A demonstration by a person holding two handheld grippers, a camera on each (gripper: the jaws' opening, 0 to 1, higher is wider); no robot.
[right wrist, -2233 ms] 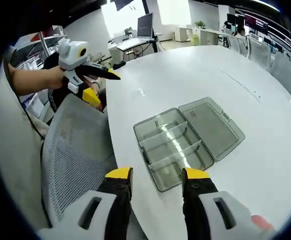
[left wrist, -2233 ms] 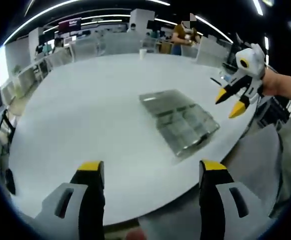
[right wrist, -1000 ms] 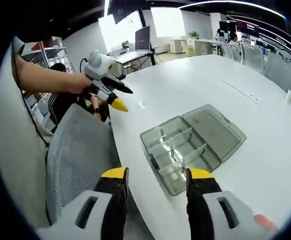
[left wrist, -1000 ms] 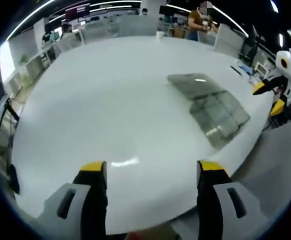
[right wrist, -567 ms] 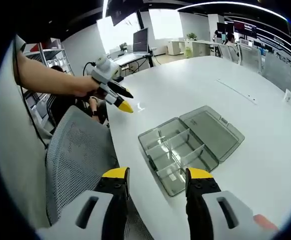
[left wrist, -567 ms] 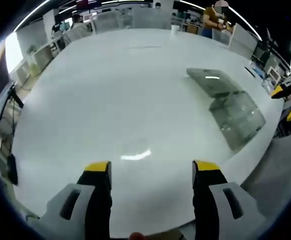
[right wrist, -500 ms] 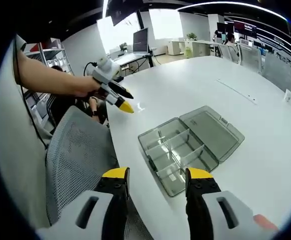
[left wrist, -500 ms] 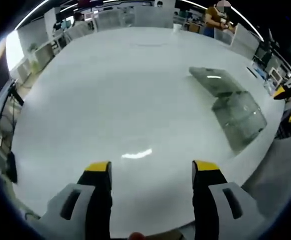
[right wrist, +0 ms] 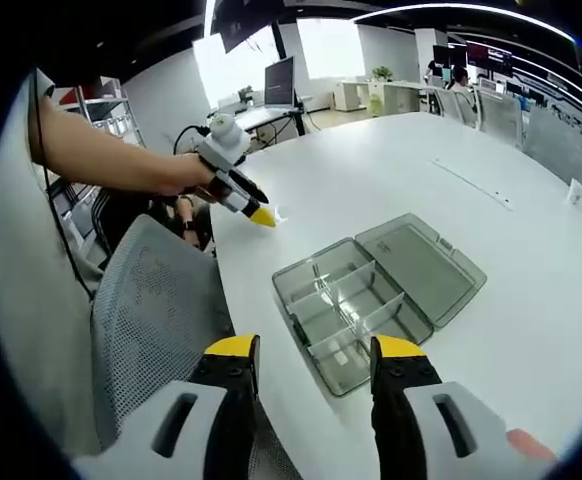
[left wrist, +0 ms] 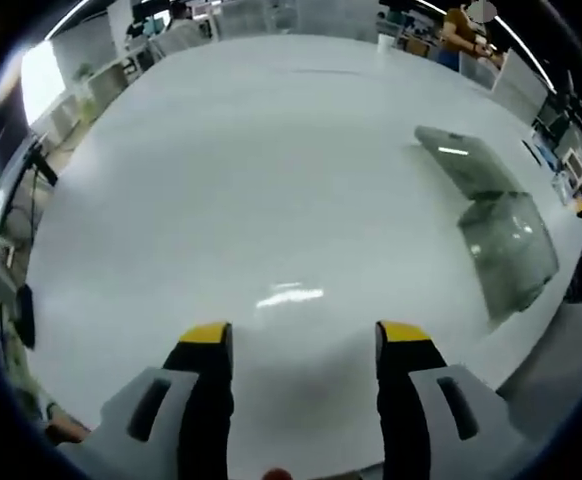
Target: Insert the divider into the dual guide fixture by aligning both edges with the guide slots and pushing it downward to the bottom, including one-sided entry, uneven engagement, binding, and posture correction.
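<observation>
Since the earlier frames the left gripper (right wrist: 261, 214) has dropped toward the white table (left wrist: 221, 180), its yellow tips now close to a small pale piece (right wrist: 280, 213) lying on the tabletop at about 11 o'clock in the right gripper view; whether this piece is the divider is too small to tell. In the left gripper view its jaws stand wide apart and hold nothing, with bare tabletop between them, while the clear compartment box (left wrist: 501, 225) sits far out at 3 o'clock with its lid (left wrist: 461, 160) laid open.

The right gripper (right wrist: 314, 350) hovers over the near table edge, jaws open to a moderate gap and empty, pointing at the same box (right wrist: 356, 305) just beyond its tips at 12 o'clock. That view shows the box's tray crossed by clear partitions, with the flat lid (right wrist: 421, 262) lying beside it toward 2 o'clock. A grey mesh chair (right wrist: 151, 310) stands at 9 o'clock.

The step in hand looks like the pickup: nothing is gripped and no insertion has begun. The next move likely calls for the left jaws to close on the pale piece, then carry it to the tray and square both edges with the slots.
</observation>
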